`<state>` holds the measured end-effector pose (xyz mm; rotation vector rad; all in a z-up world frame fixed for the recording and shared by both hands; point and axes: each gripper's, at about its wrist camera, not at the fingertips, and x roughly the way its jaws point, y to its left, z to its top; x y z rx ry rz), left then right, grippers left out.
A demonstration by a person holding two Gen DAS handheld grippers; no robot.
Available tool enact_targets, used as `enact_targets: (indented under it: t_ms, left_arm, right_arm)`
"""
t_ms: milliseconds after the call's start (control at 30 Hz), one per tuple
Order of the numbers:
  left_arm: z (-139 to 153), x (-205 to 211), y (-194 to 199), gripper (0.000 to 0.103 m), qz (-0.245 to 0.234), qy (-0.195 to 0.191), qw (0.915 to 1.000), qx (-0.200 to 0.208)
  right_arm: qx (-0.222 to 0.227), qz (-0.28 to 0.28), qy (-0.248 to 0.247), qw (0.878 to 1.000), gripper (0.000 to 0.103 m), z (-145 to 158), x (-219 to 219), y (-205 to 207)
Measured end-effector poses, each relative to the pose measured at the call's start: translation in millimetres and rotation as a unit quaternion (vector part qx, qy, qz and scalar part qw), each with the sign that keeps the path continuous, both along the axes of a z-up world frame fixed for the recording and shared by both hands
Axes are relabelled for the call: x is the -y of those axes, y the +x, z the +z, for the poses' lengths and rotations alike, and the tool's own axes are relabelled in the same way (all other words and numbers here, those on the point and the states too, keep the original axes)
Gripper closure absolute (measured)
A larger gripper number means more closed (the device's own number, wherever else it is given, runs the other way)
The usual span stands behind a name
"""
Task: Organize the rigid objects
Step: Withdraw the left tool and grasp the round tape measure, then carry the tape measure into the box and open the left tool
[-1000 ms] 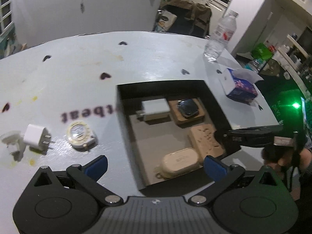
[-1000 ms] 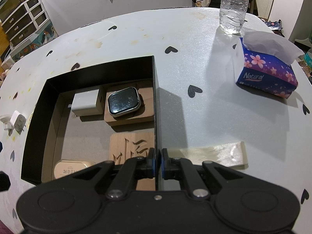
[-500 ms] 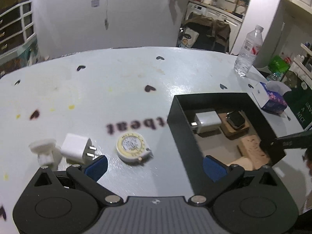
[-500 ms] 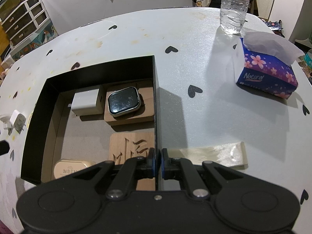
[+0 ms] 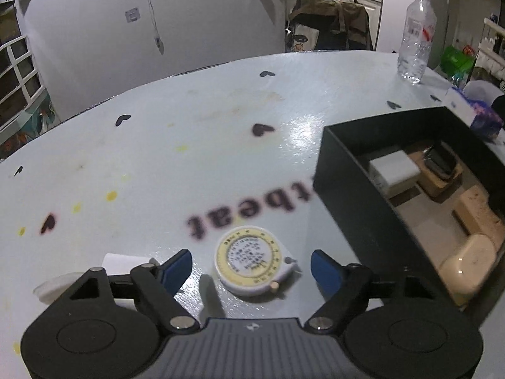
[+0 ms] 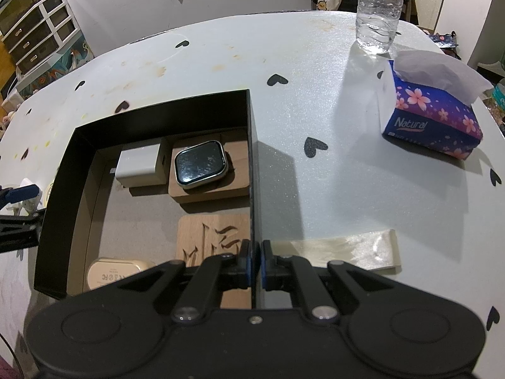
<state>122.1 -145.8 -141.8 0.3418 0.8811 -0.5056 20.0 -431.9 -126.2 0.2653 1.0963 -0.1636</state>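
A round white and yellow tape measure lies on the white table between the blue pads of my left gripper. Its jaws are closing, and a gap still shows on both sides of the tape measure. A white plug sits half hidden behind the left finger. My right gripper is shut on the right wall of the black box. Inside the box are a white charger, a smartwatch on a wooden block, a carved wooden block and a beige case.
A water bottle and a blue tissue pack stand at the table's far right. A strip of clear tape lies right of the box. A small white piece lies left of the plug.
My left gripper has swung left from above the box and come down over the tape measure, and its jaws have narrowed. The right gripper and the box have not moved.
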Motion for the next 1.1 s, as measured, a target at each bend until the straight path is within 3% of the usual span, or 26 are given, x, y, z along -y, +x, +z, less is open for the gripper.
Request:
enact_targets:
  t_ms: [133,367,533,667,833,933,1100]
  left_arm:
    - [-3.1,0.1,3.1,0.043,-0.007,0.000,0.9999,-0.007]
    - [-1.3,-2.9,-1.1,0.043,-0.001,-0.004,1.0000,-0.009]
    - [21.7,-3.8,-11.5,0.043,0.002,-0.035,0.9994,0.000]
    - [57.8,10.6,-25.9,0.043,-0.029,-0.073,0.9968,0.016]
    - [80.7,49.9,-37.1,0.043,-0.085,-0.100,0.9914,0.001]
    - [74.7,81.5,-41.9,0.043,-0.122,-0.091,0.9882,-0.021]
    - [48.2,127.6,-42.0,0.043,-0.172,-0.037,0.9831,-0.051]
  right_arm:
    - [0.000,-0.001,0.001,1.000,0.097,-0.5,-0.2,-0.8]
    - [0.000,-0.001,0.002,1.000,0.097,-0.5,0.0,-1.1]
    - [0.000,0.000,0.001,1.000,0.097,-0.3,0.1,-1.3]
    - [0.000,0.000,0.001,1.000,0.097,-0.1,0.5,-1.2]
    - [0.001,0.001,0.002,1.000,0.097,0.1,0.7,-1.0]
    - [0.001,0.001,0.003,1.000,0.097,0.1,0.7,-1.0]
    - [0.000,0.000,0.001,1.000,0.097,0.5,0.0,-0.5]
